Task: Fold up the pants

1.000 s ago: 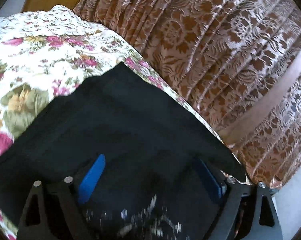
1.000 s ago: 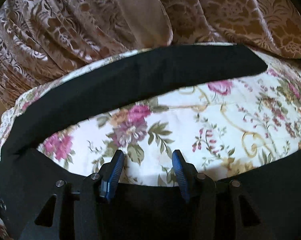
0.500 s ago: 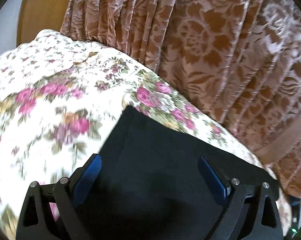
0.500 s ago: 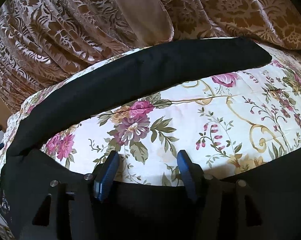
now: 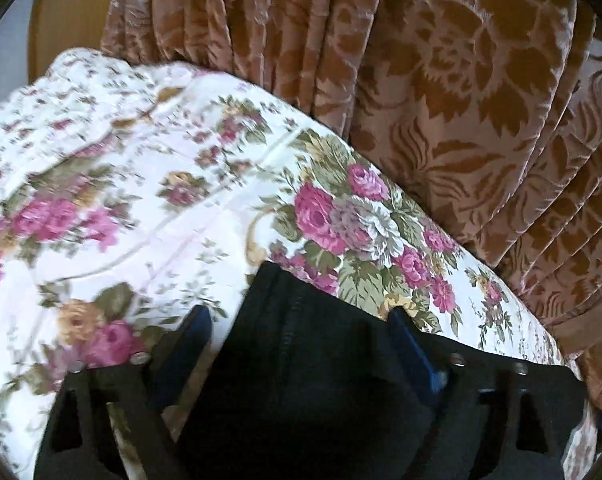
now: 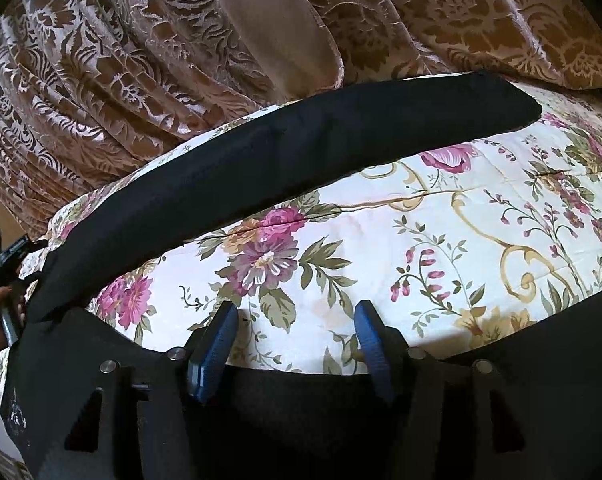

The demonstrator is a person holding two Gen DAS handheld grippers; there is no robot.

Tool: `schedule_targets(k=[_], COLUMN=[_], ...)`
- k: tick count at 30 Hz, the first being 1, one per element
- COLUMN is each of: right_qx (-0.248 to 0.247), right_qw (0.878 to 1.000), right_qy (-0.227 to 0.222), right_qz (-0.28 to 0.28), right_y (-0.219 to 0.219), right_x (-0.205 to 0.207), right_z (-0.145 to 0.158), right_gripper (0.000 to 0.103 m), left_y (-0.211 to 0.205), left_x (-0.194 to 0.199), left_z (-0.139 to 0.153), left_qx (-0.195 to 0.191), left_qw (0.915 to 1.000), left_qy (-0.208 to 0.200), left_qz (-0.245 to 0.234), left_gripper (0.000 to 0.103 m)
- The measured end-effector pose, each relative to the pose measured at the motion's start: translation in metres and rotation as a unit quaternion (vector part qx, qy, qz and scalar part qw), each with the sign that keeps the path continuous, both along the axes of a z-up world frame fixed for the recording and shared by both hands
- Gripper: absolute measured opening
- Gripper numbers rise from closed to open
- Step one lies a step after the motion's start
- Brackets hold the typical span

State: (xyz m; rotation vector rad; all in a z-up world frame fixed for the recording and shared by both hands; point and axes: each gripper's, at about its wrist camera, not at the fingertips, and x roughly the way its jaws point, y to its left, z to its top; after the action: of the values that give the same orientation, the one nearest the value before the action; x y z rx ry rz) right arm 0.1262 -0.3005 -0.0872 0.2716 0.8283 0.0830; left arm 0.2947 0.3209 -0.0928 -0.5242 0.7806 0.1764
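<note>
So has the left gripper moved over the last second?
Yes. The left gripper has pulled back toward the pants corner; far more flowered bedspread shows ahead now.

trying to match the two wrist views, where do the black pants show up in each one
Left wrist: the black pants fill the bottom centre, a corner pointing up between the open left gripper fingers.
Right wrist: one leg runs as a long band across the upper middle; more fabric lies along the bottom under the open right gripper.
Shared landmark: the floral bedspread, with the brown patterned curtain behind it.
</note>
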Motion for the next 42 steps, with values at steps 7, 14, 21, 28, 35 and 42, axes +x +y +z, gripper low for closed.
schedule_targets(k=[7, 14, 21, 28, 35, 42], right_qx=[-0.003, 0.002, 0.008, 0.012, 0.011, -0.010], right_qw=[1.000, 1.000, 1.000, 1.000, 1.000, 1.000], right_qy=[-0.004, -0.008, -0.009, -0.007, -0.007, 0.009], right_qz=[-0.004, -0.005, -0.005, -0.005, -0.003, -0.003], right_y=[0.002, 0.001, 0.000, -0.001, -0.001, 0.006], right_x=[-0.001, 0.000, -0.001, -0.001, 0.000, 0.003], right_z=[0.000, 0.000, 0.000, 0.001, 0.001, 0.002], right_gripper=[0.062, 0.062, 0.062, 0.062, 0.062, 0.062], left_y=[-0.007, -0.017, -0.034, -0.038, -0.055, -0.059], left_x=[0.005, -0.021, -0.093, -0.187, -0.246, -0.255], left_z=[-0.013, 0.008, 0.042, 0.037, 0.010, -0.016], left_qx=[0.019, 0.031, -0.019, -0.108, -0.121, -0.125], left_qw=[0.9997, 0.9981, 0.9889, 0.9768, 0.9746, 0.9752], left_qy=[0.009, -0.043, -0.139, -0.181, -0.185, -0.180], left_qz=[-0.009, -0.030, -0.051, -0.038, -0.036, -0.030], left_gripper=[0.025, 0.015, 0.014, 0.013, 0.012, 0.012])
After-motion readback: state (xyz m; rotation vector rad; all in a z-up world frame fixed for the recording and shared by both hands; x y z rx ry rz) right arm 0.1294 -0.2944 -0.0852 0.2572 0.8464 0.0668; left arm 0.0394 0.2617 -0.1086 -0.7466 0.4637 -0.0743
